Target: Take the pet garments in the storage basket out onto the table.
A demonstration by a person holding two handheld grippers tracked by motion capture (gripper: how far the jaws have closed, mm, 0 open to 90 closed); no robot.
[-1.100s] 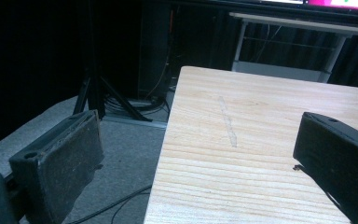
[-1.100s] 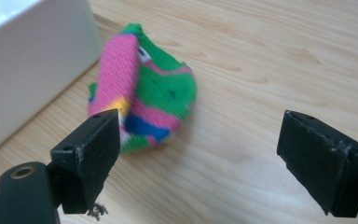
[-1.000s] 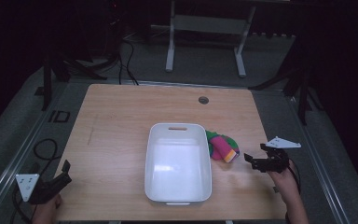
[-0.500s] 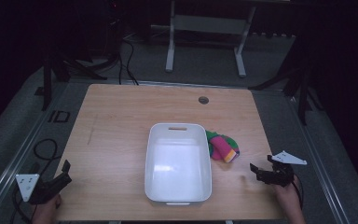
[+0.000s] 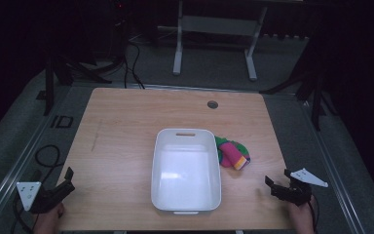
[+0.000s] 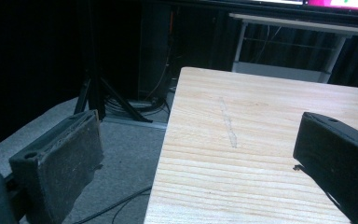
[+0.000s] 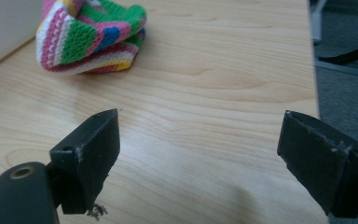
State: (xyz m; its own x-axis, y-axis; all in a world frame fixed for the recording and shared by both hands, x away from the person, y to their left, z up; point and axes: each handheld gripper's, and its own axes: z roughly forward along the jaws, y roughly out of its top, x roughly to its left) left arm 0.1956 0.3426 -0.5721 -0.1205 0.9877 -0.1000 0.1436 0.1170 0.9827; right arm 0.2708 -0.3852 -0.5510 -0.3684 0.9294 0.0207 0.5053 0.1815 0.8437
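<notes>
Knitted cloth lies bunched on tabletop, touching bin right wall. Right gripper nearer, cloth ahead-left, fingers wide, empty. Left gripper far, fingers wide.

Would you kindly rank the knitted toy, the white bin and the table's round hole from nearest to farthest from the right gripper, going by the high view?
From the right gripper:
1. Knitted toy, just ahead, beside the bin's right wall.
2. White bin, at the table's middle.
3. Round hole, near the far edge.
</notes>
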